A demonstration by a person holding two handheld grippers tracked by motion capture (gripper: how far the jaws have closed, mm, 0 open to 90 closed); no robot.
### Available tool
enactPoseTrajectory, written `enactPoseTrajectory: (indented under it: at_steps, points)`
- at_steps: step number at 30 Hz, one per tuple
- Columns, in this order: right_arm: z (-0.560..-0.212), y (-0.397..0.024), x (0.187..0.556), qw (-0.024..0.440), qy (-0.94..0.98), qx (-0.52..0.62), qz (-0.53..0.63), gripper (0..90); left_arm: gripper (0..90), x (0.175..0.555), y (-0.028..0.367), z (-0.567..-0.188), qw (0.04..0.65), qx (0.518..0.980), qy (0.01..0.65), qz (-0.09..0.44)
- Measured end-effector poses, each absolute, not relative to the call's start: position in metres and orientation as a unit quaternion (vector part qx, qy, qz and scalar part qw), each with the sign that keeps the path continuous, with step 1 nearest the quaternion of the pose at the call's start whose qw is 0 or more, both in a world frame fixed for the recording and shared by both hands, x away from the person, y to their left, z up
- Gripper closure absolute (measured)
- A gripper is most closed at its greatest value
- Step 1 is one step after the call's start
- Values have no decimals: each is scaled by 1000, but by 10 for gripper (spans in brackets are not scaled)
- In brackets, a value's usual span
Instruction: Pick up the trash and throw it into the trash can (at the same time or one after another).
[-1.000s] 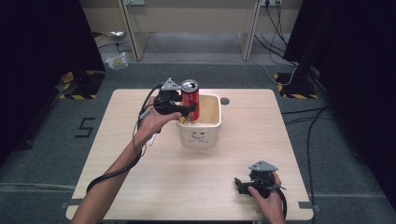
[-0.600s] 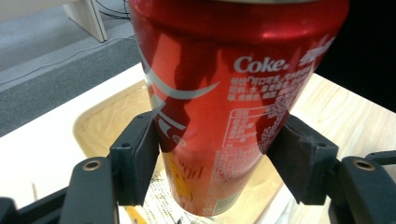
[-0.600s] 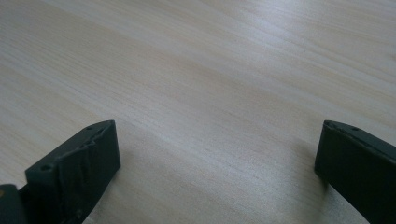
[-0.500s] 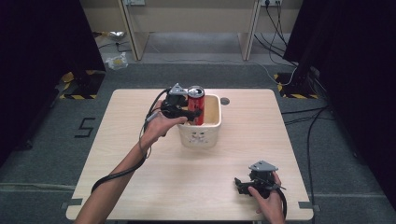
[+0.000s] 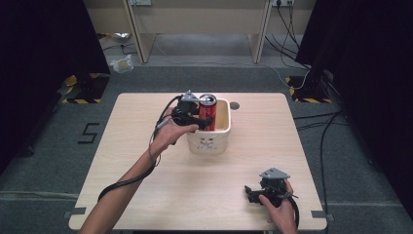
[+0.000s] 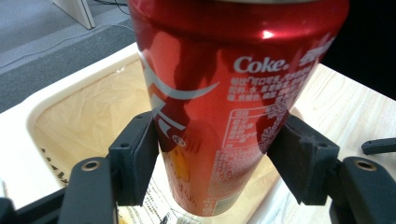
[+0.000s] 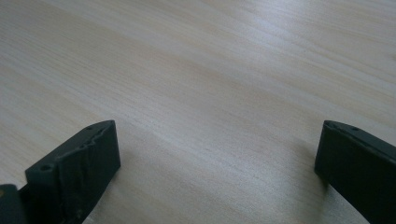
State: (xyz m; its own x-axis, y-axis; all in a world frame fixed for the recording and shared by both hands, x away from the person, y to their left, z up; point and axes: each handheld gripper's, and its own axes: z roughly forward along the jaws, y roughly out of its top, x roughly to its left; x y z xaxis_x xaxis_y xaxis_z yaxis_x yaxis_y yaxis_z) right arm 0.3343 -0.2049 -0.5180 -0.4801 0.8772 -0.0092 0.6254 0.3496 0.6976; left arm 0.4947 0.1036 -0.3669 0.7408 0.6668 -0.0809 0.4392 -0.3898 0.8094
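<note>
the pale wooden table (image 5: 146,161) takes up the middle of the high view, standing on grey floor with dark curtains to either side. a small round grey disc (image 5: 234,105) sits in the tabletop at about one o'clock from the table's centre.

at twelve o'clock from that centre stands a cream tub (image 5: 221,139), open at the top, with a dark print on its near wall. in the left gripper view its inside shows as a light tan lining (image 6: 88,116).

the person's left forearm (image 5: 131,180) comes in from seven o'clock and reaches to the tub's left rim. the left gripper (image 5: 202,120) is clamped on a red coke can (image 5: 207,111); the left gripper view shows both black pads pressed against the can's sides near its lower half, jaws parted just the width of the can. the can is upright, held above the left part of the tub's opening, its base below the rim line as far as the left gripper view shows; whether it touches the bottom cannot be told.

the right gripper (image 5: 251,191) rests at five o'clock, near the table's front edge, well apart from the tub, in the person's right hand (image 5: 277,209). in the right gripper view its jaws stand wide apart with bare wood between them, holding nothing.
</note>
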Motion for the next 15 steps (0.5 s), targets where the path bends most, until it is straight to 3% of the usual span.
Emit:
enactPoseTrajectory:
  at_steps: [15]
  points:
    - [-518,-205,334,197,799,470,321,3,335,496,97,-377,428,832,336,113]
